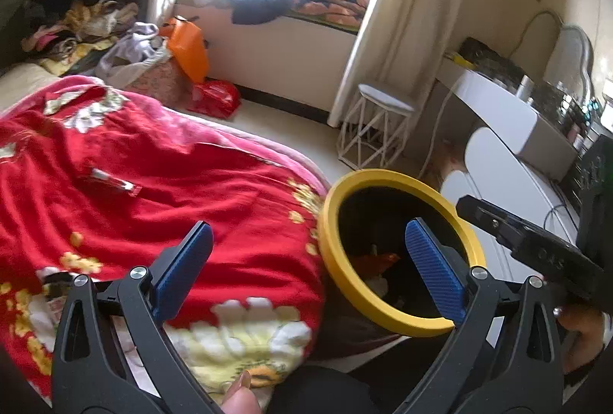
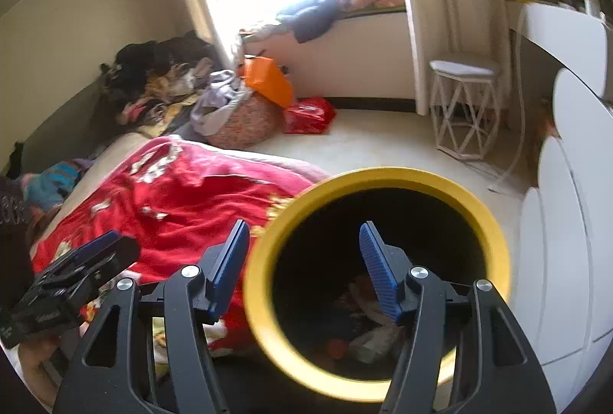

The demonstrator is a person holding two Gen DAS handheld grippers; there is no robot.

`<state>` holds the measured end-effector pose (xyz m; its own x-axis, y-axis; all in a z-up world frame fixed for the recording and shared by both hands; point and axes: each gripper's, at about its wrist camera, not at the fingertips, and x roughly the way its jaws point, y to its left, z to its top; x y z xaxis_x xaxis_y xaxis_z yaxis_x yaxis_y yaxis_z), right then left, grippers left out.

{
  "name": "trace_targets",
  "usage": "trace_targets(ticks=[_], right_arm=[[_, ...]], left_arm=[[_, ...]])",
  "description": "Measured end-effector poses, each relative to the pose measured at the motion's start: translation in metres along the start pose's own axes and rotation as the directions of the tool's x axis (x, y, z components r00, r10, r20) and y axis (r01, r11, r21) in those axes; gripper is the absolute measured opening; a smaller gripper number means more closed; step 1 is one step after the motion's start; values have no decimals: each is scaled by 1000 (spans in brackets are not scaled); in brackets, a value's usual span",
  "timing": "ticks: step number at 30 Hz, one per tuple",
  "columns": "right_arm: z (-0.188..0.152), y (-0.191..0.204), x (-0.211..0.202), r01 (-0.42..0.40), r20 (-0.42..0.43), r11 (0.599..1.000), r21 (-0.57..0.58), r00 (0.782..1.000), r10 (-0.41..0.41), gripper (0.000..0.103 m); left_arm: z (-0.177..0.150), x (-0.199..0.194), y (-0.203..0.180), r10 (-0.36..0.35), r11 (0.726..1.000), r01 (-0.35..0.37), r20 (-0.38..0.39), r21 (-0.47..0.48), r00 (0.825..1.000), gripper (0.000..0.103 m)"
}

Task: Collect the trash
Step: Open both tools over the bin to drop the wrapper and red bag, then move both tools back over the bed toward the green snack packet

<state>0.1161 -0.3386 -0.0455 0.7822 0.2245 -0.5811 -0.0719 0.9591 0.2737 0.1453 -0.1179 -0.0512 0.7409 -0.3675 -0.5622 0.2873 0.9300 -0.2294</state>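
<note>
A black bin with a yellow rim (image 1: pixel 398 180) (image 2: pixel 383 173) stands beside the bed. Crumpled wrappers and scraps (image 1: pixel 383 260) (image 2: pixel 367 337) lie at its bottom. My left gripper (image 1: pixel 310 226) is open wide and holds nothing; its right finger hangs over the bin's mouth and its left finger over the red blanket. My right gripper (image 2: pixel 304 224) is open and empty too, straddling the bin's left rim with its right finger above the opening. A small silvery wrapper (image 1: pixel 111 181) lies flat on the red blanket (image 1: pixel 153 184).
A white wire stool (image 1: pixel 377 122) (image 2: pixel 463 107) stands on the pale floor by the curtain. Orange and red bags (image 1: pixel 199 69) and a clothes pile sit past the bed. A white dresser (image 1: pixel 498 115) lines the right side. A thumb (image 1: pixel 239 398) shows at the bottom edge.
</note>
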Motion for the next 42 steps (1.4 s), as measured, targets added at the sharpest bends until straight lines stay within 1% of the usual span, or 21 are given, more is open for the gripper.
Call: trace_targets(ticks=[4,11,20,27,42], right_arm=[[0,24,-2,-39,10,998,-53,999,40,59],[-2,51,-1,-78,1,991,-108,997,79,62],[-6,82,-1,-113,-7,979,-170,994,113,67],[-8,108,-4,-149,-4,963,-224,988,152,70],[-17,165,2,-223,-49,921,-319,974,220,72]], left_arm=[[3,-14,13,30,999,-29,34,-15,999,92],[4,-33,32,60,998,-57,65,-40,996,92],[-2,-56,61,111,992,-106,74,-67,991,92],[-5,-76,81,145,987,-137,96,-87,985,92],[-19,-110,125,230,965,-212,109,-153,967,92]])
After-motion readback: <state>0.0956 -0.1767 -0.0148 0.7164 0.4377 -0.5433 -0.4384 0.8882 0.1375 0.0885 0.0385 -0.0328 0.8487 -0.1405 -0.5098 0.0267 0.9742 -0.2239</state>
